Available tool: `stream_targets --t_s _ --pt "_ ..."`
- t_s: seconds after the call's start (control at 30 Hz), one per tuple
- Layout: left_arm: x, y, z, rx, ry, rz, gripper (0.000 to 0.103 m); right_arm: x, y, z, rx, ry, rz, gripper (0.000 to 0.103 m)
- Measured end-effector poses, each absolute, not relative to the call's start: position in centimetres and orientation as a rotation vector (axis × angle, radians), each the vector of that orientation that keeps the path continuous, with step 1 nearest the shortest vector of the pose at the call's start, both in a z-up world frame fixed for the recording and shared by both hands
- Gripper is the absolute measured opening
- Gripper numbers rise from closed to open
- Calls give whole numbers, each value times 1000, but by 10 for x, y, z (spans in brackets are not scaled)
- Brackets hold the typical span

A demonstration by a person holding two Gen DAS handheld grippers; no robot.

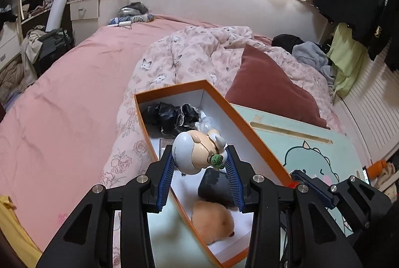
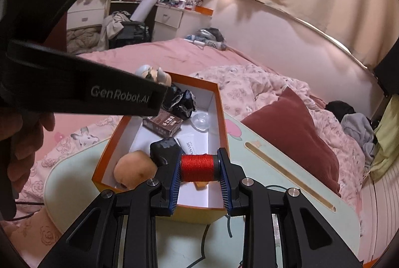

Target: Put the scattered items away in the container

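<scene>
Two claws loaded, both over the box [image 2: 219,103] on the desk [image 2: 286,168]. Left claw [image 1: 199,163] clamped on a figurine [image 1: 192,155], head gripped sideways: hard, smooth plastic, likely slippery, small parts fragile. Right claw [image 2: 200,168] nearly closed, clamped on a red spool [image 2: 197,168] by its end caps: light, stiff. Box holds a plush [image 2: 134,168] at 7 o'clock and a black bag [image 2: 179,98] at 12.

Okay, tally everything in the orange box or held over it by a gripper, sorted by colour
Black: 2, crumpled bag and dark lump
Brown: 1, small carton
Tan: 1, plush toy
Clear: 1, plastic dish
White: 2, packet and figurine
Red: 1, thread spool
Total: 8
</scene>
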State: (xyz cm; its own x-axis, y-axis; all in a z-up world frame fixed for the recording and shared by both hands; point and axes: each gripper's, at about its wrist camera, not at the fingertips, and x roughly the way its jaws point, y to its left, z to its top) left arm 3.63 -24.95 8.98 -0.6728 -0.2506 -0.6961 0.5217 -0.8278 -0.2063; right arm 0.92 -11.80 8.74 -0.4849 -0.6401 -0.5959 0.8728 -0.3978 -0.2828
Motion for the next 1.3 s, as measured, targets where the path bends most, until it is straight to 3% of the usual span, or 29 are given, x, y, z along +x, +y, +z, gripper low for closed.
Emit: stream_targets --t_s 0.57,0.6,0.63,0.67,0.73,0.8,1.07,1.3 --pt "15 -256 94 981 572 -2483 42 -1 -120 78 521 700 -2005 27" --pt "13 -257 91 1000 570 -2471 43 -2 -121 78 521 699 -2004 27" --pt "12 -257 87 1017 567 -2456 50 -2 -121 78 518 699 -2005 27" --pt "12 -258 85 1030 565 -2440 62 -2 -122 78 509 699 -2009 28" --pt "18 -258 84 1009 564 -2422 71 0 -121 77 486 708 -2028 53" --pt "27 -257 86 967 574 -2431 75 2 -119 78 460 700 -2040 62" --pt "49 -255 79 980 610 -2447 75 -5 -113 80 477 663 -2048 62" --pt "70 -246 62 947 737 -2511 75 -55 -88 73 816 311 -1841 62"
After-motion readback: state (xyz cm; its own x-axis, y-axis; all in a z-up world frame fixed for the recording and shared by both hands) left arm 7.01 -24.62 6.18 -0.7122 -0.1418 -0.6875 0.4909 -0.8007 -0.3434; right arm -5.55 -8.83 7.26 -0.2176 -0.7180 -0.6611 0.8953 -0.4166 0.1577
